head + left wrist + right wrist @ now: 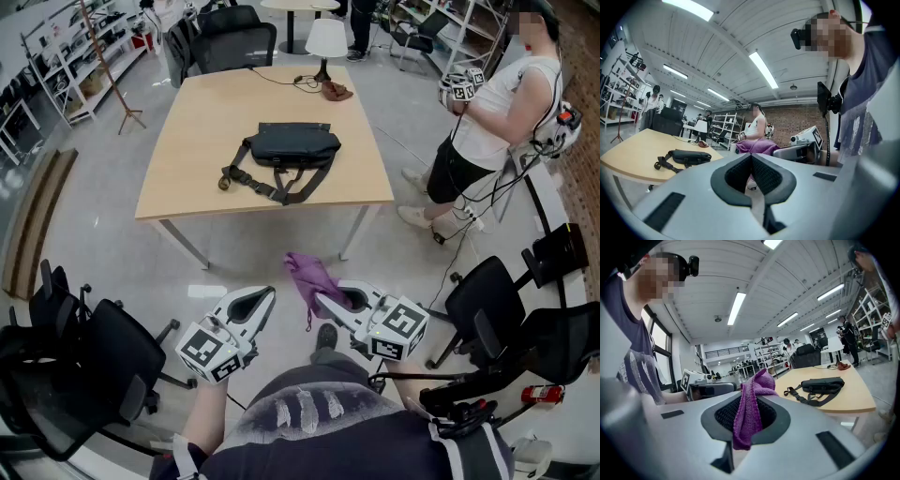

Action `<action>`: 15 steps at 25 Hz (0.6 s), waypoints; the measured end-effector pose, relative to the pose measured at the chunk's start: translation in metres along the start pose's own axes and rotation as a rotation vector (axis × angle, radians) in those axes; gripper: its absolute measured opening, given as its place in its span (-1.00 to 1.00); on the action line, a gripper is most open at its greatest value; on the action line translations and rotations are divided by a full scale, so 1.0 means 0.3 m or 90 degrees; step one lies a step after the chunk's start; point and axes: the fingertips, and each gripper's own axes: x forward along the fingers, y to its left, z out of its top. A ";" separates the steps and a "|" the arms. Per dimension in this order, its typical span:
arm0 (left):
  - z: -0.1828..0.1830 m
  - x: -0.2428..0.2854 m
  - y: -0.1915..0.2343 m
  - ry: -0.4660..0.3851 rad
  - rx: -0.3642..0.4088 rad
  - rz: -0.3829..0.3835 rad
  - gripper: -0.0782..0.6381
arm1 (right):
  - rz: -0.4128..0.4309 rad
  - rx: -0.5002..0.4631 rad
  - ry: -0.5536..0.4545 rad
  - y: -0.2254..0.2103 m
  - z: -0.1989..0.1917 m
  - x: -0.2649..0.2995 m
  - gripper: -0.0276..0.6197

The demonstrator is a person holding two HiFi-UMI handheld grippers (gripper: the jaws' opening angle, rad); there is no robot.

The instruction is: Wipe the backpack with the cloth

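A dark bag, the backpack [292,146], lies flat on the wooden table [202,112] with its straps trailing toward the near edge; it also shows as the backpack [689,157] and the backpack [820,385]. My right gripper [319,298] is shut on a purple cloth [306,273] that bunches above the jaws and hangs below them, seen close as the cloth [749,411]. My left gripper [269,294] is shut with nothing in it, its jaws pressed together. Both grippers hover over the floor, well short of the table.
Black office chairs [84,361] stand at my left and another chair [492,305] at my right. A second person [487,112] with grippers stands right of the table. A white lamp [326,39] and a brown item [336,91] sit at the table's far edge.
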 end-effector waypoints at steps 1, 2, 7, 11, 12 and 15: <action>0.012 0.056 0.023 0.001 0.001 0.007 -0.76 | -0.001 0.001 -0.001 -0.058 0.017 -0.010 -0.82; 0.025 0.112 0.045 0.002 0.002 0.014 -0.76 | 0.000 0.002 -0.002 -0.116 0.034 -0.019 -0.82; 0.084 0.381 0.119 0.001 0.006 0.030 -0.76 | 0.012 -0.002 0.006 -0.381 0.094 -0.069 -0.82; 0.109 0.521 0.143 0.009 0.018 0.040 -0.76 | 0.012 -0.007 0.005 -0.542 0.123 -0.107 -0.82; 0.118 0.546 0.150 0.014 0.023 0.041 -0.76 | 0.009 -0.006 -0.002 -0.573 0.137 -0.113 -0.82; 0.132 0.609 0.185 0.029 0.033 0.041 -0.76 | 0.003 0.002 -0.019 -0.653 0.163 -0.124 -0.82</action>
